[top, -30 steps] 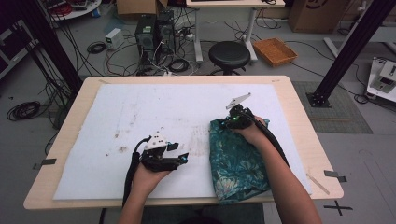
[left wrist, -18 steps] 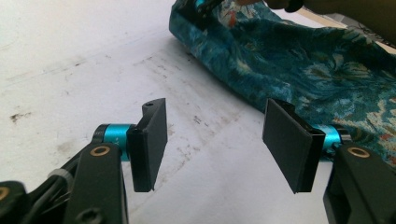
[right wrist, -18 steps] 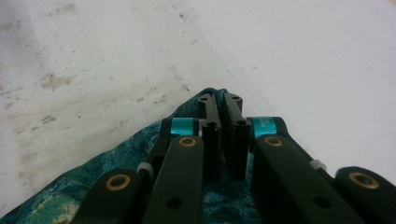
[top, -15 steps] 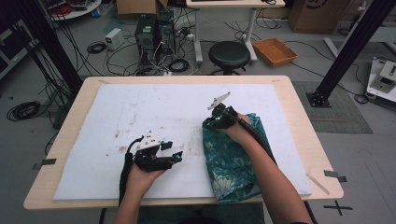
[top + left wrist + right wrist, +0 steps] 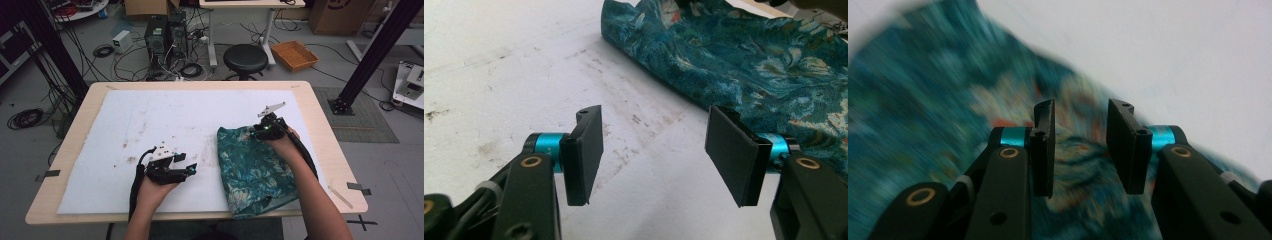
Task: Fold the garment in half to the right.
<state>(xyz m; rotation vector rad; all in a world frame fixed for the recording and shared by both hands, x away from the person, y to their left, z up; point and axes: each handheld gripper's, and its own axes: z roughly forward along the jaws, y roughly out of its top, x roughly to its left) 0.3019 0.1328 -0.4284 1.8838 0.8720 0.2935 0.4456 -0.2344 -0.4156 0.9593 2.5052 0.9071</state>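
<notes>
High view dim, soft; right gripper view motion-blurred; left gripper view sharp

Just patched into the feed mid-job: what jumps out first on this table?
The teal patterned cloth stands out, lying rumpled on the right side of the white mat, its near edge at the table's front. The right claw sits over the cloth's far corner with its jaws parted above the fabric. The left claw rests on the bare mat left of the cloth, jaws wide open and holding nothing.
</notes>
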